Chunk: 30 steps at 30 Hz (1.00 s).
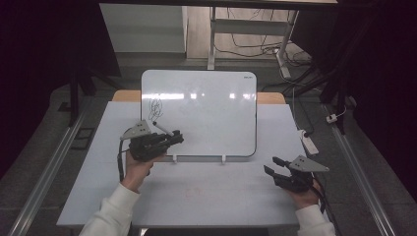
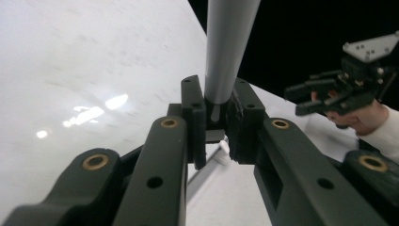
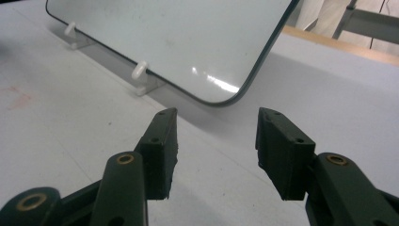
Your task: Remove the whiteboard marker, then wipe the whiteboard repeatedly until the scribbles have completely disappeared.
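Observation:
A white whiteboard [image 1: 206, 113] leans upright on two small white feet [image 3: 139, 70] at the back middle of the pale table [image 1: 196, 191]. A black scribble [image 1: 156, 109] marks its upper left area. My left gripper [image 1: 174, 137] is shut on a grey marker [image 1: 162, 129], whose tip points up-left toward the scribble. In the left gripper view the marker barrel [image 2: 228, 47] rises from between the jaws of that gripper [image 2: 217, 108], beside the board face [image 2: 84, 70]. My right gripper [image 1: 273, 165] hovers open near the table's front right, its jaws [image 3: 216, 136] apart and facing the board's lower corner [image 3: 221, 94].
A white power strip [image 1: 308, 141] lies off the table's right edge, with cables on the floor behind. Metal rails [image 1: 44, 172] run along both sides of the table. A white desk frame [image 1: 214, 39] stands beyond the board.

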Motion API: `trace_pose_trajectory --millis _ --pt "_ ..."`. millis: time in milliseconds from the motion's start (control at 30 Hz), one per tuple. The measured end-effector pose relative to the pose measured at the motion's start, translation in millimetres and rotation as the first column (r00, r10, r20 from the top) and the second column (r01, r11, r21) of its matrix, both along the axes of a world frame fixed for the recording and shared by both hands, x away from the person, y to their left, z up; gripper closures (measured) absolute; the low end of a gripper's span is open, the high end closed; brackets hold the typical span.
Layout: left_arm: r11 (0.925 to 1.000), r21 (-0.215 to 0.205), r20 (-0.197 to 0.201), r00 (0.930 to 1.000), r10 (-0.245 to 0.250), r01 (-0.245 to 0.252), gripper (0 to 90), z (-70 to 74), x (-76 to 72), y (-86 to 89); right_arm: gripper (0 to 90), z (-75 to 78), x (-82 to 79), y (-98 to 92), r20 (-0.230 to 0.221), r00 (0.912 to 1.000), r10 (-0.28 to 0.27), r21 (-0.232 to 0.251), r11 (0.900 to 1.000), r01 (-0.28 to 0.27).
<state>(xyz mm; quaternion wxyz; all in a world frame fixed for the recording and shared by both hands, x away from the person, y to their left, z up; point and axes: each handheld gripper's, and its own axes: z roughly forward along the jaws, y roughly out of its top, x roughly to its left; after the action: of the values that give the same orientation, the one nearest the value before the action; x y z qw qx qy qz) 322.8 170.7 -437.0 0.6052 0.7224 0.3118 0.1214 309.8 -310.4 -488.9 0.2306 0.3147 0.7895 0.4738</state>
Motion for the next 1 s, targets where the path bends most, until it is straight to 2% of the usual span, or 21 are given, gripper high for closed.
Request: trace_pose_trajectory --millis 200,367,467,600,667,767,833,900,1000 --pt "0.9973 -0.033 0.023 0.9976 0.066 -0.065 77.7 0.4 5.2 20.1 49.1 -2.4 0.2 1.5 -0.008 1.0 0.004 -0.016 1.0 -0.005" --pt "0.9894 -0.047 0.03 0.9898 0.139 -0.138 77.7 0.1 14.4 35.4 49.1 -3.9 0.1 1.9 -0.013 0.9999 0.006 -0.028 1.0 -0.007" --pt "0.9809 -0.051 0.043 0.9809 0.19 -0.188 77.7 4.4 24.7 46.4 49.1 -4.5 0.5 1.9 -0.012 0.9999 0.006 -0.036 0.999 -0.007" --pt "0.9668 -0.036 0.068 0.9645 0.255 -0.253 77.6 15.2 49.2 60.9 49.1 -5.8 1.6 3.0 -0.02 0.9998 0.006 -0.045 0.999 -0.007" --pt "0.9565 -0.014 0.076 0.9536 0.291 -0.291 77.6 18.5 64.7 67.8 49.1 -6.9 2.3 4.0 -0.024 0.9997 0.01 -0.05 0.999 -0.011" --pt "0.9406 -0.006 0.07 0.9382 0.339 -0.34 77.6 17.0 87.6 77.1 49.1 -7.9 2.7 4.9 -0.026 0.9996 0.01 -0.057 0.998 -0.012" --pt "0.9345 -0.016 0.053 0.933 0.356 -0.356 77.6 14.0 101.3 81.6 49.1 -8.3 2.8 5.3 -0.029 0.9995 0.012 -0.058 0.998 -0.014" --pt "0.9304 -0.004 0.051 0.9291 0.366 -0.367 77.6 11.9 112.2 82.7 49.1 -8.3 2.7 5.5 -0.029 0.9995 0.012 -0.058 0.998 -0.014" --pt "0.9302 0.014 0.055 0.9291 0.366 -0.367 77.6 12.0 123.7 81.2 49.1 -8.4 3.0 5.1 -0.03 0.9995 0.013 -0.057 0.998 -0.015"
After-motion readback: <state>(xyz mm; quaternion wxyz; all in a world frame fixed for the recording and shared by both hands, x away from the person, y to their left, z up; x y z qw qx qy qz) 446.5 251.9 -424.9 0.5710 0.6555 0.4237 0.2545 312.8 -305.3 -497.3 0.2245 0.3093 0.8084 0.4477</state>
